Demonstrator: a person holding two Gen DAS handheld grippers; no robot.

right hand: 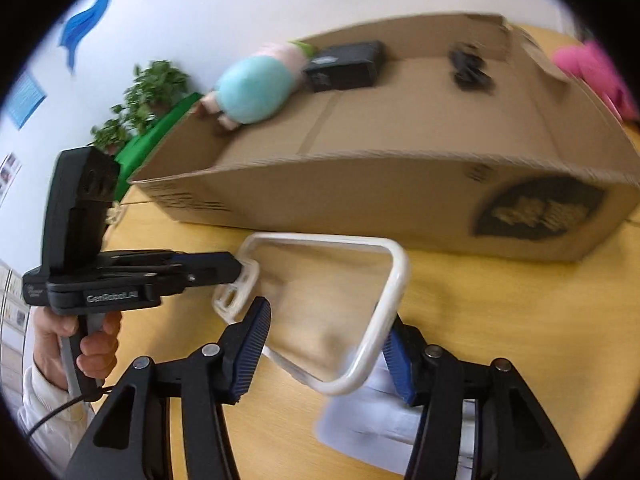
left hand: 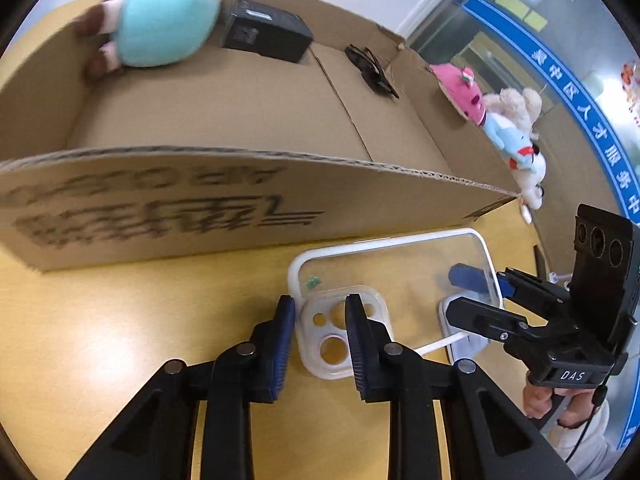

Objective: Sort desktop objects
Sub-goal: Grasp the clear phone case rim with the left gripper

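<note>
A clear phone case [left hand: 394,264] with a white rim hangs above the yellow worktop [left hand: 120,320], at 6 o'clock from the cardboard box [left hand: 240,120]. Left tongs [left hand: 320,336] clamp its camera corner; right tongs [right hand: 326,350] clamp its far end.

My fingers [left hand: 284,344] are black with ribbed blue pads. The phone case [left hand: 390,258] is clear with a white rim, on a yellow-tan table [left hand: 120,320]. In the far brown cardboard box [left hand: 224,108] with dark print: a turquoise plush toy [left hand: 168,18], black box [left hand: 266,32], dark sunglasses [left hand: 370,70].
</note>
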